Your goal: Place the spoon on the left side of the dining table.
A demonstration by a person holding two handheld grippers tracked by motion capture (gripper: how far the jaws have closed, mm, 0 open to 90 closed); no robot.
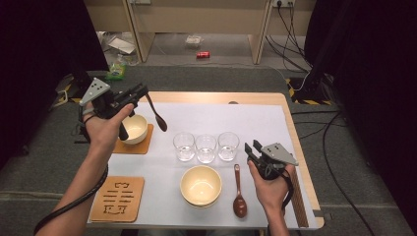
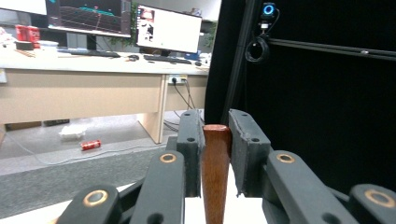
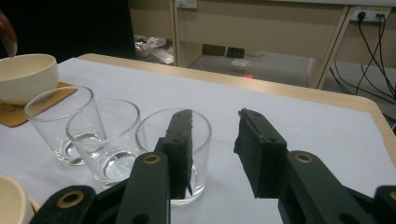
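Jaws of left gripper [image 1: 141,92] clamped on wooden spoon [image 1: 156,114] handle (bowl end hanging free); right gripper [image 1: 254,149] agape.

My jaws close on the brown wooden spoon handle [image 2: 215,172], which stands upright between them, its squared end level with the jaw tips. Past them a black curtain [image 2: 327,102] hangs on the right. On the left, monitors [image 2: 168,29] sit on a long workbench [image 2: 84,88], with a red can [image 2: 90,145] lying on the floor below it.
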